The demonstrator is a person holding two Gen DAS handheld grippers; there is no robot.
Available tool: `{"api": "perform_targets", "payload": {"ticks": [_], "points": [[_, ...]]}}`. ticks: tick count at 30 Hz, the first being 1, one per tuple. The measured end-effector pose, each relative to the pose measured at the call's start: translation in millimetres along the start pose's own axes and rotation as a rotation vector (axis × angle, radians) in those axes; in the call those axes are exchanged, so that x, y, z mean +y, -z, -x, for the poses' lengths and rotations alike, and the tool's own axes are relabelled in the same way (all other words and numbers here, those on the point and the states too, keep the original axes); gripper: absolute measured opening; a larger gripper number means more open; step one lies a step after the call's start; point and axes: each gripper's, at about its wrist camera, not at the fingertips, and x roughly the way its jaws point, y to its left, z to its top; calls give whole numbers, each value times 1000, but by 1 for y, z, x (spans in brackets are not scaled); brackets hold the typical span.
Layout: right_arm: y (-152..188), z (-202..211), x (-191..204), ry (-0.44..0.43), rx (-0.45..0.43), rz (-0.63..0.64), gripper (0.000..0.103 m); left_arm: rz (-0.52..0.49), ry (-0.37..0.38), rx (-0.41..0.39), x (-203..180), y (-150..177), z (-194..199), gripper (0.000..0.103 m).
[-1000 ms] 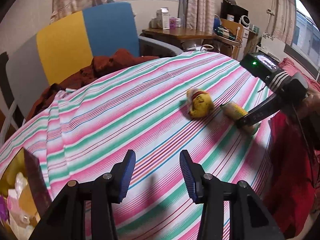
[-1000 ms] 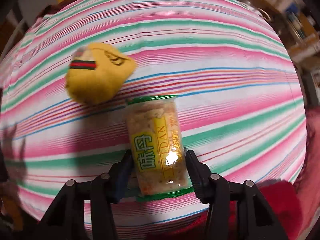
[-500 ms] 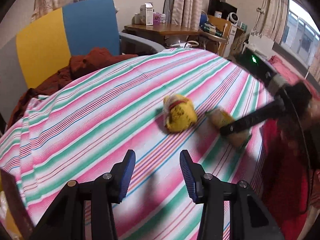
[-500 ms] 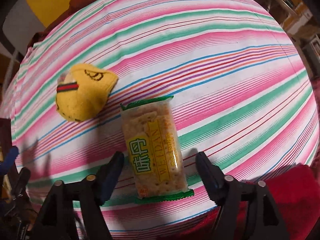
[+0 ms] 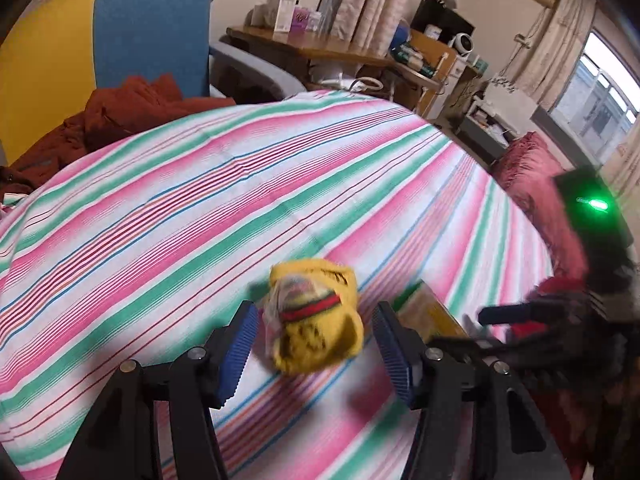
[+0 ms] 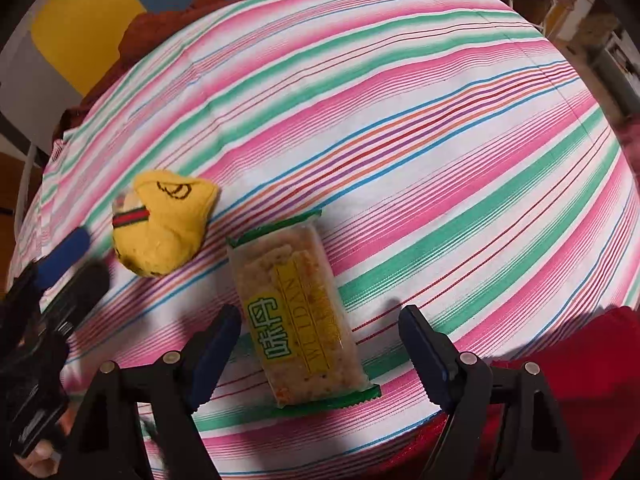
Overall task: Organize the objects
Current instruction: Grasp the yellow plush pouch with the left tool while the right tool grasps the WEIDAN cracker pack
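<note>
Left claw (image 5: 316, 344) now straddling yellow pouch (image 5: 316, 320) — right claw (image 6: 320, 344) released cracker pack (image 6: 300, 316)

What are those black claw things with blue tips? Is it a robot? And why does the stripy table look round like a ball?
It is not a robot. A person holds a two-finger grabber in each hand, and each grabber carries a small camera looking out along its fingers. That camera has a very wide lens, which bends the flat striped tablecloth into a ball shape.

One picture comes from the left gripper. It is open, with a small yellow sock lying between its blue pads, not squeezed yet.

The other picture comes from the right gripper. It is open too, and a cracker packet with green ends lies on the cloth between its fingers. Nothing is being held. The sock lies just beside the packet, and each picture shows the other grabber at its edge.
</note>
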Motion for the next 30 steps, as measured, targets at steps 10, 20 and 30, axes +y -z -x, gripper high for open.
{"api": "perform_targets", "payload": {"ticks": [10, 20, 30], "points": [[15, 12, -1, -20, -9, 2, 82, -5, -54, 28, 12, 16, -25, 41], [32, 17, 13, -35, 36, 100, 81, 14, -334, -91, 52, 111, 60, 40], [53, 16, 32, -5, 120, 219, 82, 206, -362, -158, 89, 169, 102, 41]]}}
